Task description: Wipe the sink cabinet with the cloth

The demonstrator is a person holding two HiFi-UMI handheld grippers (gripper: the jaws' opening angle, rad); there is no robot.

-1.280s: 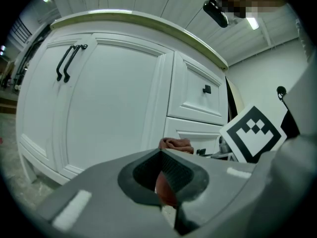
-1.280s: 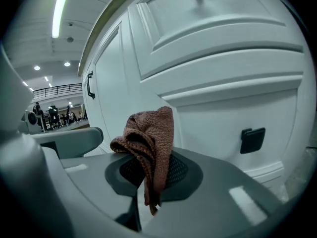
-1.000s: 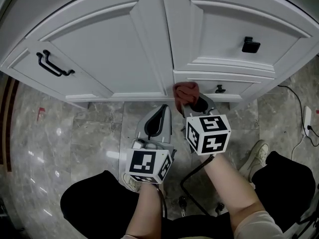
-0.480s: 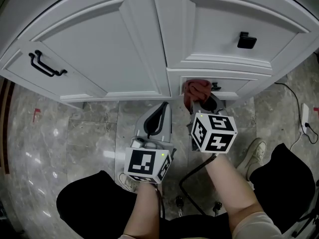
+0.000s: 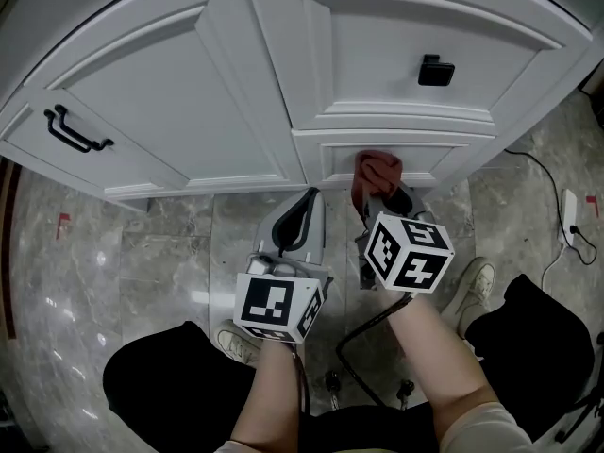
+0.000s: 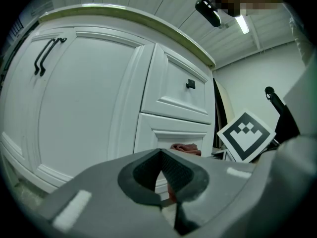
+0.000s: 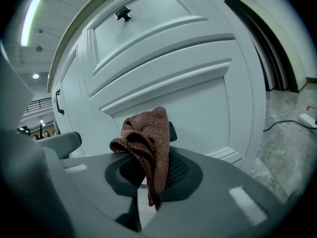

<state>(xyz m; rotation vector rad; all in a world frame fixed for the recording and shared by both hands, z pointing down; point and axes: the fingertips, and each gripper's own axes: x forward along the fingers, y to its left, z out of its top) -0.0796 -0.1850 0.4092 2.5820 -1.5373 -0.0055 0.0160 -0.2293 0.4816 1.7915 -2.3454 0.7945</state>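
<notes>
The white sink cabinet (image 5: pixel 236 111) fills the top of the head view, curved, with panelled doors and drawer fronts. A reddish-brown cloth (image 5: pixel 377 170) is pressed against the lower drawer front (image 5: pixel 434 159). My right gripper (image 5: pixel 381 194) is shut on it. In the right gripper view the cloth (image 7: pixel 147 140) stands bunched up out of the right gripper (image 7: pixel 148 165), close to the white panel (image 7: pixel 198 98). My left gripper (image 5: pixel 302 217) hangs shut and empty a little left of it, short of the cabinet base. The left gripper (image 6: pixel 162 156) faces the door (image 6: pixel 84 108).
A black bar handle (image 5: pixel 74 130) is on the far-left door and a black knob (image 5: pixel 435 70) on the upper right drawer. Grey marble floor (image 5: pixel 123 253) lies below. A cable and power strip (image 5: pixel 569 217) lie at the right. A shoe (image 5: pixel 469 286) and dark-trousered knees are near the bottom.
The right gripper has slid the cloth to the right along the lower drawer front, away from the centre seam and over the small knob. The left gripper has kept its place.
</notes>
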